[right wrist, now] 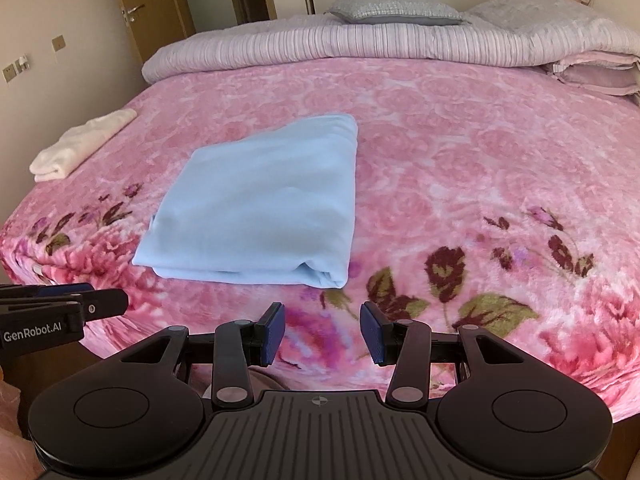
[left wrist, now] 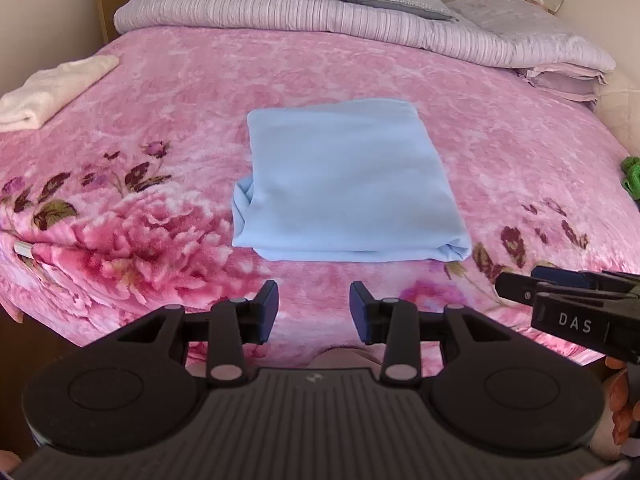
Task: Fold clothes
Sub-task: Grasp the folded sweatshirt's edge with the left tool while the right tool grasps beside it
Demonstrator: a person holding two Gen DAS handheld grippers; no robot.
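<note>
Claws left [left wrist: 314, 308] and right [right wrist: 323, 332] (both gaping, empty) hover near folded blue cloth [left wrist: 344, 176] on pink blanket [left wrist: 160, 92].

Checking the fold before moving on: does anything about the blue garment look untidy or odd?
Mostly neat. The blue garment lies flat and squared on the pink blanket, but its near left corner is bunched and twisted rather than flush. Both grippers are open and clear of it.

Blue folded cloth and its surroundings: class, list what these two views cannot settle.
- Blue cloth: garment type unknown in either view; its folds hide it.
- Green object: left wrist view, cut off by the right edge.
- Right gripper: left wrist view, fingers seen edge-on, gap unreadable.
</note>
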